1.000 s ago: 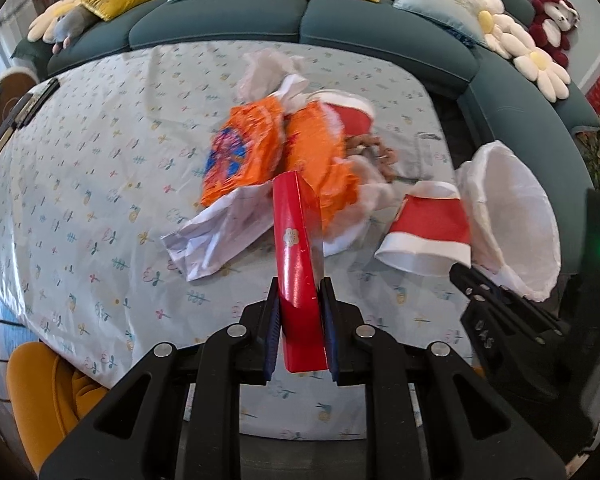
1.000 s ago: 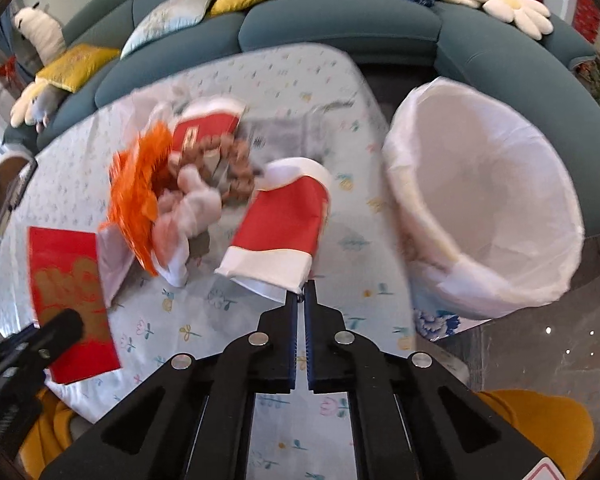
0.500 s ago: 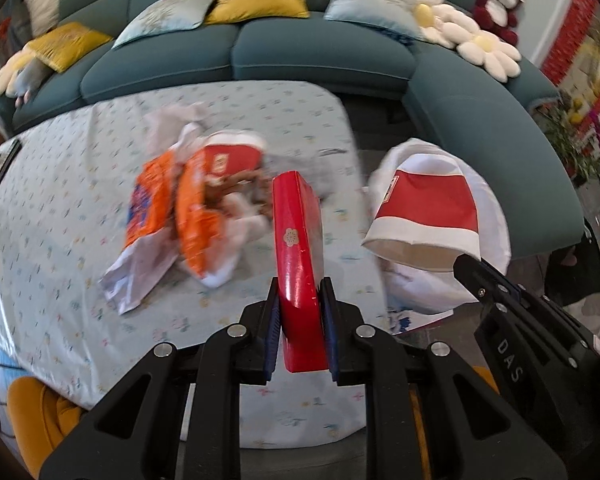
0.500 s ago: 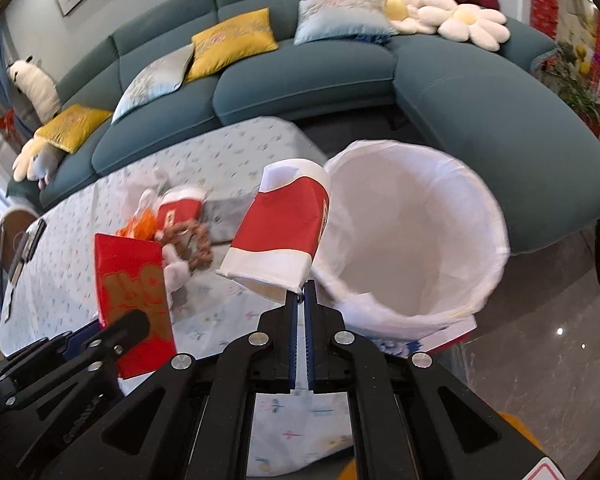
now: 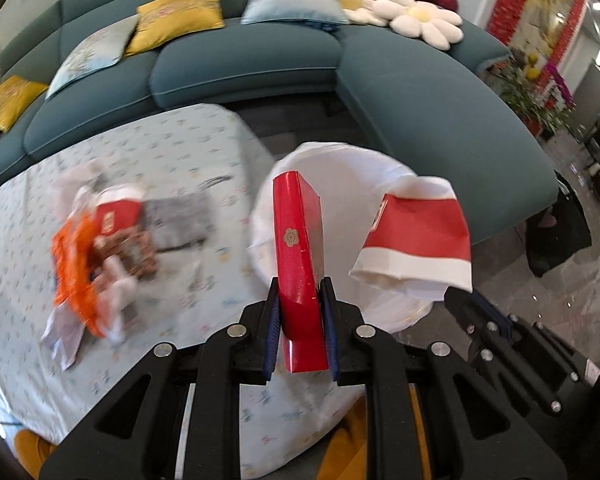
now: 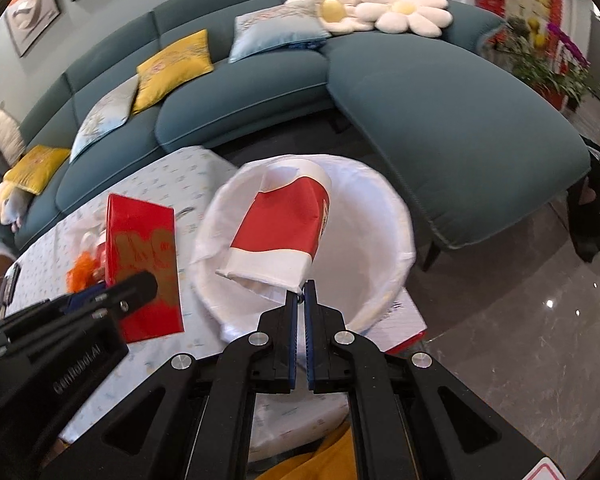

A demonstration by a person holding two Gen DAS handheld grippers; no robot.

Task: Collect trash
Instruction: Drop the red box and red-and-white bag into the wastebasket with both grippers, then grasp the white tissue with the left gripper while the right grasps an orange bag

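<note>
My left gripper (image 5: 300,292) is shut on a flat red box (image 5: 300,248), held edge-on in front of the white-lined trash bin (image 5: 340,164). From the right wrist view the same red box (image 6: 142,268) shows its gold-printed face beside the bin (image 6: 380,216). My right gripper (image 6: 301,290) is shut on the rim of a crushed red and white paper cup (image 6: 284,232), which hangs over the bin's mouth. That cup (image 5: 416,236) also shows to the right in the left wrist view. More trash stays on the table: orange wrappers (image 5: 74,268) and a small red carton (image 5: 116,216).
The table (image 5: 172,152) has a pale floral cloth and ends just left of the bin. A teal sofa (image 6: 440,120) with cushions curves behind. Grey tile floor (image 6: 520,320) lies to the right. A yellow chair seat (image 5: 28,446) sits below the table edge.
Both grippers have swung right and a little up, from over the table's trash pile to the bin. The cup now hangs over the bin opening and the red box is in front of it.
</note>
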